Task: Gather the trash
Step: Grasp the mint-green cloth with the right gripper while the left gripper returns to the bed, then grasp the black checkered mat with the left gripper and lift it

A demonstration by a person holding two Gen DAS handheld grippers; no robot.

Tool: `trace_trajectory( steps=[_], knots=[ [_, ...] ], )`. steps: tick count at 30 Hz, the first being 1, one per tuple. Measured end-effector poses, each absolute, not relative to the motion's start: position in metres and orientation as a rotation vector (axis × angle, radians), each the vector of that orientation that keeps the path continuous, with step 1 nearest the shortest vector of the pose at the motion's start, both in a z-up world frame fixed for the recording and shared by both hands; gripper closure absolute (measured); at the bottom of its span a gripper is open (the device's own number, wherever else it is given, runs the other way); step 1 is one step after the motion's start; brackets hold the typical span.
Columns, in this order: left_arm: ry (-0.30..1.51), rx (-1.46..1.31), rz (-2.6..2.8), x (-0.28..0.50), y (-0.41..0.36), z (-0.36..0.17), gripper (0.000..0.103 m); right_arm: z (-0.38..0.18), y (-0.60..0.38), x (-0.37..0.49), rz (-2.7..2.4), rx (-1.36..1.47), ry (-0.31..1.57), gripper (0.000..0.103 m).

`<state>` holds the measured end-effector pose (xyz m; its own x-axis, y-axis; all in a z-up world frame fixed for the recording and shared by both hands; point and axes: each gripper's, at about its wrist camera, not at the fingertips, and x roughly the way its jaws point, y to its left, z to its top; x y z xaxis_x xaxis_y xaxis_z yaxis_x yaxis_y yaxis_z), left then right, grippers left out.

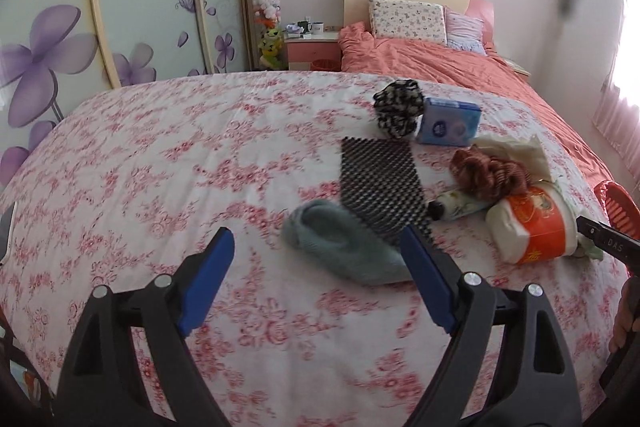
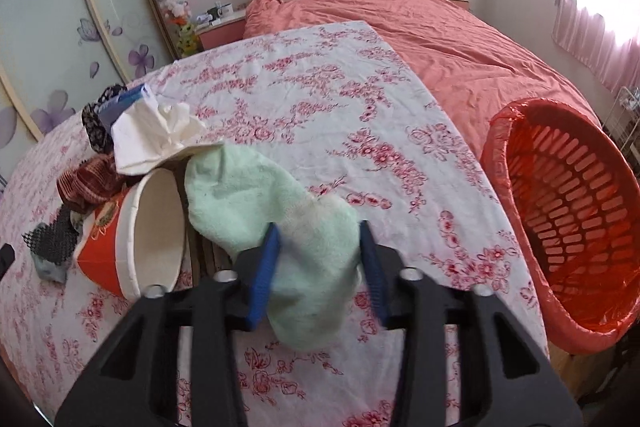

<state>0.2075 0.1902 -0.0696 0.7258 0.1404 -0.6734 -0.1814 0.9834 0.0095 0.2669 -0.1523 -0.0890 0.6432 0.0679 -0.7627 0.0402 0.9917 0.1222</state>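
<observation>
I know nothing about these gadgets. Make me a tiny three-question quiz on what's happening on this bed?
1. True or false: the right gripper has the light green sock between its fingers.
2. The orange basket sits on which side of the right wrist view: A left, B right, C centre?
3. Fill in: the left gripper is ____, holding nothing, with a grey-blue sock on the bed ahead.

Key: 1 true. 2 B. 3 open.
</observation>
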Motion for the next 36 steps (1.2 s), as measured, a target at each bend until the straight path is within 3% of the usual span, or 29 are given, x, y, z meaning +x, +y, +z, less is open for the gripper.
trace_trajectory(
  steps=[2, 5, 15, 22, 36],
  knots=[
    [0.739, -0.065, 0.167, 0.207, 0.194, -0.072, 0.020, -0.089, -0.151, 0.267, 0.024, 0.133, 0.873, 0.091],
    [0.746, -0.076, 0.141, 0.208, 0.193, -0.075, 0.020, -0.088, -0.151, 0.262, 0.015, 0.126, 0.870, 0.095],
    [0.781, -0.099, 0.107, 0.248, 0.181, -0.073, 0.027, -0.088, -0.184, 0.252, -0.184, 0.169, 0.860, 0.096],
    [0.876, -0.088, 0.094, 0.300, 0.168, -0.087, 0.040, -0.089, -0.185, 0.253, -0.173, 0.185, 0.861, 0.096],
    [0.913, -0.054, 0.096, 0.319, 0.152, -0.111, 0.040, -0.090, -0.188, 0.254, -0.152, 0.210, 0.863, 0.095]
  ],
)
